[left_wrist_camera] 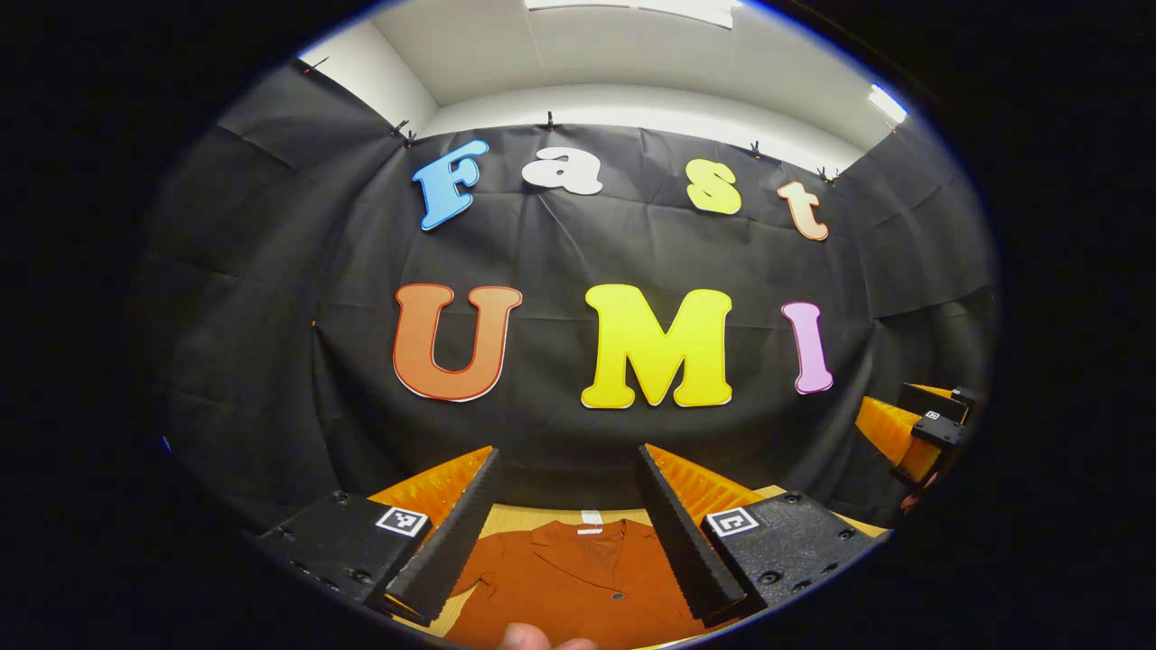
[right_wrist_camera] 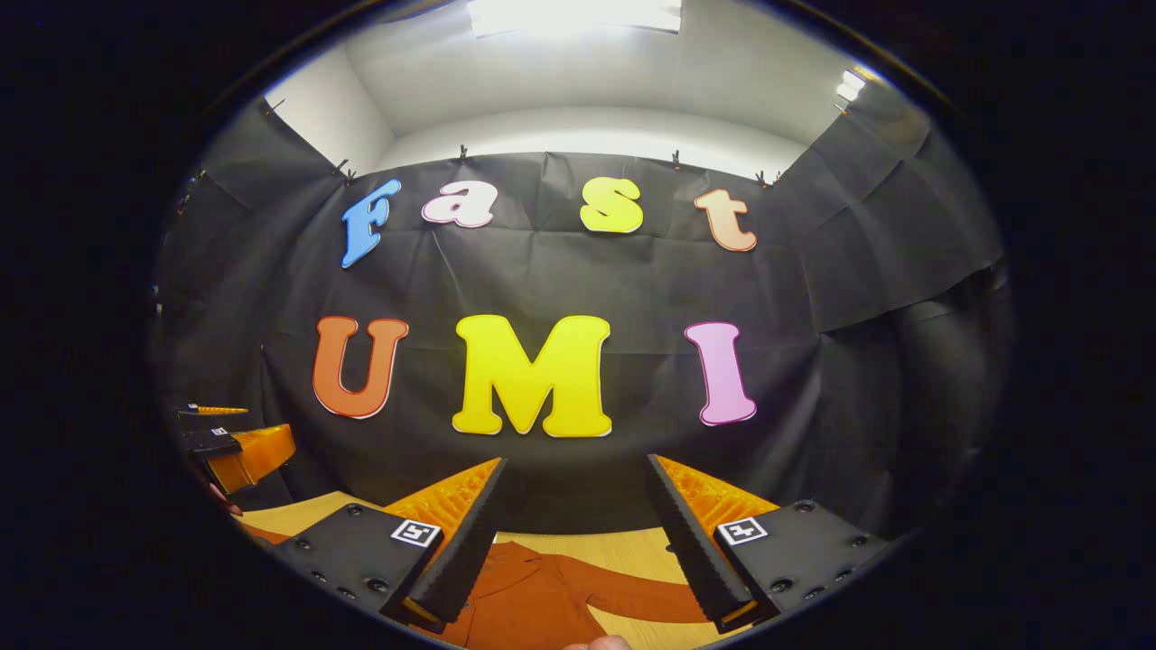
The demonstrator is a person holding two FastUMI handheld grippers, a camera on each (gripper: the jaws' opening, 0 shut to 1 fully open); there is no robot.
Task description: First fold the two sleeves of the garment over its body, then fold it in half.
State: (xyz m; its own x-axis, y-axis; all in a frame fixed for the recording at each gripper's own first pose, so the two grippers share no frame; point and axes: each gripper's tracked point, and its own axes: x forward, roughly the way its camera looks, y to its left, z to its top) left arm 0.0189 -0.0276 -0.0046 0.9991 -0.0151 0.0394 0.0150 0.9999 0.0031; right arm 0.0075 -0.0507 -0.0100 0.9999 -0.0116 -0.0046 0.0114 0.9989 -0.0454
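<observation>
Garment [left_wrist_camera: 578, 587] first: a rust-orange buttoned shirt lies flat on the wooden table [left_wrist_camera: 524, 519], collar and neck label toward the black booth wall [left_wrist_camera: 560, 244], body running back toward the person, so its long axis looks to run from wall to person, though the hem is out of sight. Starting on the left, the left gripper [left_wrist_camera: 567, 533] hangs above the shirt's upper chest, jaws spread wide and holding nothing, the collar showing in the gap between them; a fingertip [left_wrist_camera: 524, 637] pokes in at the bottom edge. Over to the right, the right gripper [right_wrist_camera: 573, 542] hovers above the table too, jaws just as wide apart and empty, and beneath it one sleeve [right_wrist_camera: 632, 582] stretches out sideways across the bare wood, away from the body. Each view catches the other gripper out at its edge, so the pair sit side by side and well apart. Nothing looks folded yet, so the sleeves come first. To do it well, I'd say, bring each gripper down near a cuff, pinch only the top layer of cloth, lift just enough to clear the table, and carry the sleeve across the chest, laying it flat without dragging the body askew.
</observation>
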